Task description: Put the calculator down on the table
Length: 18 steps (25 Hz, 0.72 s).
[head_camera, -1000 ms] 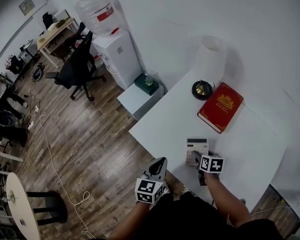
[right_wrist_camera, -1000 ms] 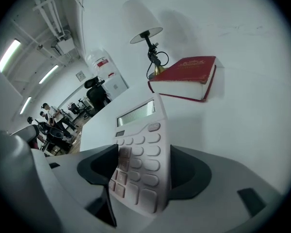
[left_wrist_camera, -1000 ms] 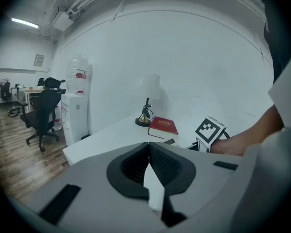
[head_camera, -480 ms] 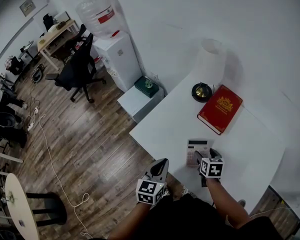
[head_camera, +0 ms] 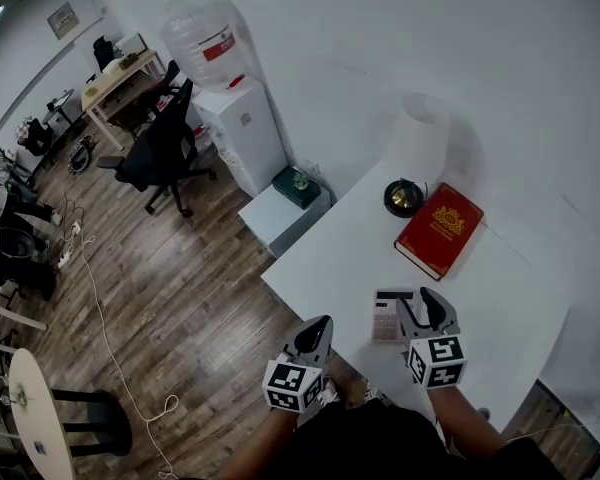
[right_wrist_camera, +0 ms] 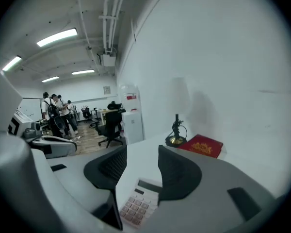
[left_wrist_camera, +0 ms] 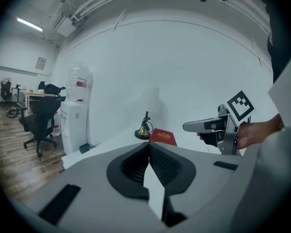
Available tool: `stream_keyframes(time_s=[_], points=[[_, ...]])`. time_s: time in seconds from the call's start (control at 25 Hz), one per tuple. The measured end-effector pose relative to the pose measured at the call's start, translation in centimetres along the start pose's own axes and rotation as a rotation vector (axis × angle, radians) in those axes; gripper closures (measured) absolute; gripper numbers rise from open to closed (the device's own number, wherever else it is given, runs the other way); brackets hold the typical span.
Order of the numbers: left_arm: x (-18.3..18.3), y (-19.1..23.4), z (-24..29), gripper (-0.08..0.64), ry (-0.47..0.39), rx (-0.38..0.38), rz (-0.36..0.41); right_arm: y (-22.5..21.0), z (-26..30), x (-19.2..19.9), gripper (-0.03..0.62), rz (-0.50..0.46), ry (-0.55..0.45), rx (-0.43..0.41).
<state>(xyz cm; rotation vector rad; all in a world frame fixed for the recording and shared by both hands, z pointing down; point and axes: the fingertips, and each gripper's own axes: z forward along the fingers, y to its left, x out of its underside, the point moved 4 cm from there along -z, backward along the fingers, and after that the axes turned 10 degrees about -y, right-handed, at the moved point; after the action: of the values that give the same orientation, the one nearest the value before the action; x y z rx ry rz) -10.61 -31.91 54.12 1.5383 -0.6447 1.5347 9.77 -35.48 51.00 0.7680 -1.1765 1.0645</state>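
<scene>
The white calculator [head_camera: 388, 314] [right_wrist_camera: 138, 203] lies flat on the white table [head_camera: 325, 258] near its front edge. My right gripper [head_camera: 425, 306] [right_wrist_camera: 142, 151] hangs above it. Its jaws are apart and closing, with nothing between them and no contact with the calculator. My left gripper [head_camera: 317, 330] [left_wrist_camera: 148, 145] is held off the table's front edge, left of the calculator. Its jaws meet at the tips and hold nothing. The left gripper view also shows the right gripper [left_wrist_camera: 200, 126] in a hand.
A red book [head_camera: 440, 230] [right_wrist_camera: 201, 146] lies further back on the table. A lamp with a brass base [head_camera: 403, 198] stands beside it near the wall. A water dispenser [head_camera: 242, 118], an office chair [head_camera: 160, 138] and a low white box [head_camera: 278, 200] stand on the wooden floor at left.
My right gripper has lifted off the calculator and come toward me, leaving it flat on the table. The left gripper has risen a little.
</scene>
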Motion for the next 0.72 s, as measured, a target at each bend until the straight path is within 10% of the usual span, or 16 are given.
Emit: stream_keyframes(time_s=[0.4,0.72], points=[[-5.8,-1.5,-0.6,0.541,-0.102,0.015,0.054,0.7,-2.8,-6.3,0.574,0.075,-0.201,-0.027],[-9.5,-1.6,-2.1,0.541,-0.197,0.0,0.001,2.2,-3.8,-8.3,0.575,-0.055,-0.274,-0.104]])
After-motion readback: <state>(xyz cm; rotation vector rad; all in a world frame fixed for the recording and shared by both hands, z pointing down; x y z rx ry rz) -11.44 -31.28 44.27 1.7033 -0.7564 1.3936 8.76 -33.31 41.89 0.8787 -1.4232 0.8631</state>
